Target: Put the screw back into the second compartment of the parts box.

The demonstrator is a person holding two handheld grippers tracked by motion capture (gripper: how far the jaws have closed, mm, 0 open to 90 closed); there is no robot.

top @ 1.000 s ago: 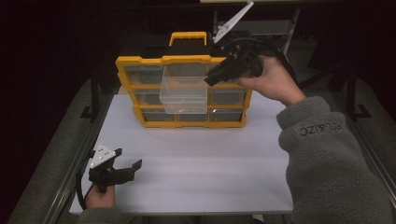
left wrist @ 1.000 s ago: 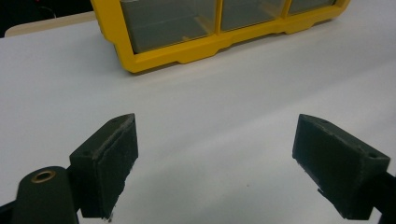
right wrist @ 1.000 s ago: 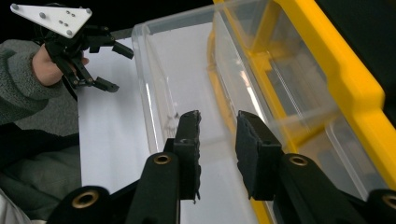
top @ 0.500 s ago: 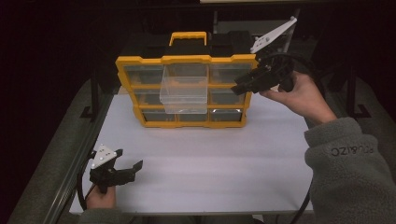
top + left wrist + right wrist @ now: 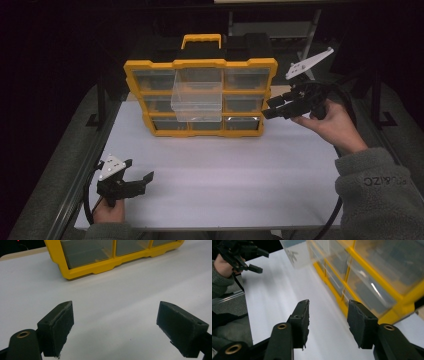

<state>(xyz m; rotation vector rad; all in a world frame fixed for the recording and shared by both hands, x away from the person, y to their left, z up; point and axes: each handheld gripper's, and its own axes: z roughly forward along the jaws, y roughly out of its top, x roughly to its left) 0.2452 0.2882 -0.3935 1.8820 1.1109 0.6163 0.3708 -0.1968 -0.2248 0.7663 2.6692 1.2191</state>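
Yellow organizer [image 5: 200, 97], clear drawer [image 5: 197, 96] protruding, white table [image 5: 225, 170]

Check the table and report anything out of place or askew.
One clear drawer in the middle column of the yellow organiser sticks well out from its front, while the other drawers sit flush. Neither the left gripper nor the right gripper touches it; both are open and empty. Nothing looks spilled or damaged.

A yellow drawer cabinet [image 5: 200, 97] stood upright at the table's far side, its clear middle drawer [image 5: 197, 98] pulled out.
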